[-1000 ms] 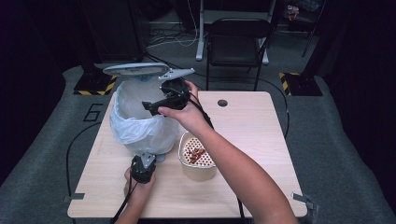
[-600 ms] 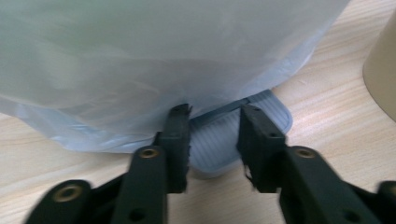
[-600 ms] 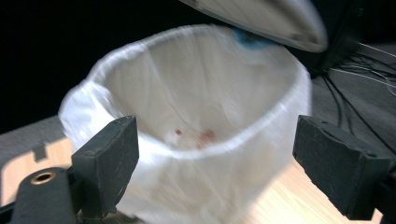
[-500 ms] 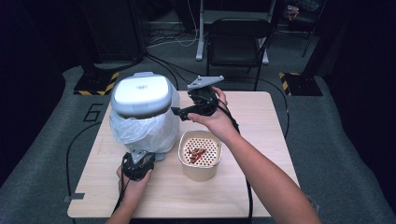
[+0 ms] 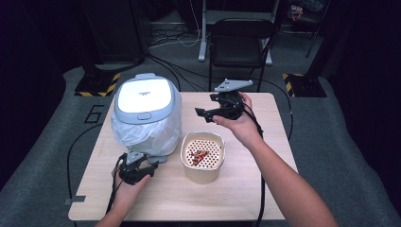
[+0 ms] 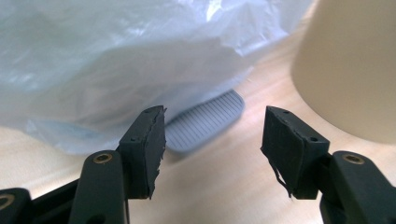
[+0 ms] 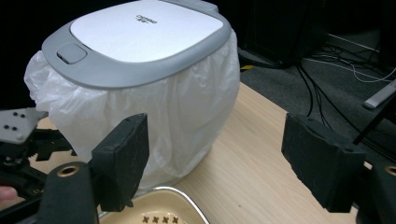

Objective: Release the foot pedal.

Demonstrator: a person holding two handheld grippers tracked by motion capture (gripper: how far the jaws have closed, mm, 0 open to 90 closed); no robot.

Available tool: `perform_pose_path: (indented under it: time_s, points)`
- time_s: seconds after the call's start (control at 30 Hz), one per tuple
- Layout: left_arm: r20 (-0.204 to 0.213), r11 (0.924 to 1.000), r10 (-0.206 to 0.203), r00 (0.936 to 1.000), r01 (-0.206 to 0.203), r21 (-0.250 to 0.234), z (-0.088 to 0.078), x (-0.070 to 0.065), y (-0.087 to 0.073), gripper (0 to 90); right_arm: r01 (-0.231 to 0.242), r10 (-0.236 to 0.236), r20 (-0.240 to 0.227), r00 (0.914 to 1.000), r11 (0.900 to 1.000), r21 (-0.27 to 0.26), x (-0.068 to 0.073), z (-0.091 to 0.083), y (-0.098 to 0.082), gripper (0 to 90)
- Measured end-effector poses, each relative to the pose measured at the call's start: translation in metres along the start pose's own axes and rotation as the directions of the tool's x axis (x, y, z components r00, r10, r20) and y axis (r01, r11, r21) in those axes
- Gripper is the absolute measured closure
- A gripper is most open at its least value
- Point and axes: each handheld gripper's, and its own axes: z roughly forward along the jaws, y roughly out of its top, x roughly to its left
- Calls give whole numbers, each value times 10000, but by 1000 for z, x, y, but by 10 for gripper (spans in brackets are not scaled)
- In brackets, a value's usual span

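Wooden table (image 5: 246, 189): lidded bin (image 5: 145, 113) sits just beyond open left claw (image 5: 150, 166).

bin (image 5: 147, 113) left of basket (image 5: 203, 156), both on table (image 5: 265, 156)

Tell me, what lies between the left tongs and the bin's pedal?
Only bare table: in the left gripper view the left tongs stand open, nothing between them, and the grey pedal lies just ahead under the bin's white bag.

A small pedal bin (image 5: 147, 113) stands upright at the left back of the desk (image 5: 246, 189), its grey-rimmed white lid (image 5: 144, 94) shut flat. A clear plastic liner (image 5: 127, 135) bulges below the rim all round. Its grey ribbed pedal (image 6: 205, 122) juts from the base onto the wood.
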Motion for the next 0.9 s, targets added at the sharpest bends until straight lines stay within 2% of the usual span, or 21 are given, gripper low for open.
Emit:
perform_pose_path:
  time_s: [0.03,0.07,0.1,0.13,0.17,0.23,0.3,0.33,0.37,0.43,0.5,0.57,0.6,0.63,0.7,0.73,0.77,0.8,0.83,0.87,0.9]
  points:
    - [74,10000,-41,10000,41,12,-2,1,-1,395,-34,35,98,9999,10000,-17,-4,-7,-5,230]
    - [199,9997,-243,9995,242,72,-5,1,-2,395,-34,35,98,9999,10000,-17,-4,-7,-5,230]
    - [343,9995,-240,9991,232,210,-12,5,-2,395,69,-68,265,9996,10000,-7,-8,-14,-11,230]
    - [343,9995,-240,9991,232,210,-12,5,-2,395,34,-34,367,9993,10000,7,-9,-18,-14,230]
    - [387,9989,-456,9982,452,101,-16,5,-3,395,34,-34,367,9993,10000,7,-9,-18,-14,230]
    - [359,9994,-348,9988,347,35,-24,11,-5,395,-32,33,508,9987,10000,-12,-12,-24,-20,231]
    - [355,9988,-483,9982,484,-22,-35,18,-7,394,-40,48,674,9977,9999,-119,-17,-33,-31,233]
    - [355,9988,-483,9982,484,-22,-35,18,-7,394,-154,159,734,9972,9999,-68,-17,-36,-35,233]
    - [263,9978,-654,9975,656,-74,-39,23,-9,394,-183,190,766,9969,9998,-99,-19,-38,-39,233]
    - [202,9979,-642,9977,643,-28,-42,26,-10,392,-239,247,782,9966,9997,-108,-21,-41,-43,233]
    - [88,9973,-733,9973,734,-96,-46,31,-13,390,-323,329,1047,9940,9994,-77,-24,-46,-55,234]
    - [19,9959,-888,9960,888,-168,-47,35,-15,390,-261,267,1118,9934,9996,-76,-25,-48,-60,235]
    - [-31,9955,-937,9956,936,-154,-47,38,-18,390,-249,247,1291,9913,9997,1,-27,-50,-69,235]
    - [-31,9955,-937,9956,936,-154,-47,38,-18,390,-249,247,1291,9913,9997,1,-27,-50,-69,235]
    - [-125,9944,-1038,9945,1036,-191,-45,40,-22,390,-304,287,1592,9868,9995,82,-29,-52,-86,235]
    - [-125,9944,-1038,9945,1036,-191,-45,40,-22,390,-304,287,1592,9868,9995,82,-29,-52,-86,235]
    - [-156,9952,-976,9951,975,-105,-44,41,-24,391,-374,355,1776,9835,9993,75,-30,-52,-98,235]
    - [-156,9952,-976,9951,975,-105,-44,41,-24,390,-374,355,1776,9835,9993,75,-30,-52,-98,235]
    - [-154,9947,-1030,9946,1029,-69,-43,41,-26,391,-423,388,1921,9806,9990,137,-32,-52,-111,235]
    - [-154,9947,-1030,9946,1029,-69,-43,41,-26,390,-423,388,1921,9806,9990,137,-32,-52,-111,235]
    - [-232,9951,-987,9949,984,-137,-41,41,-27,390,-620,550,2123,9757,9977,262,-34,-51,-124,235]
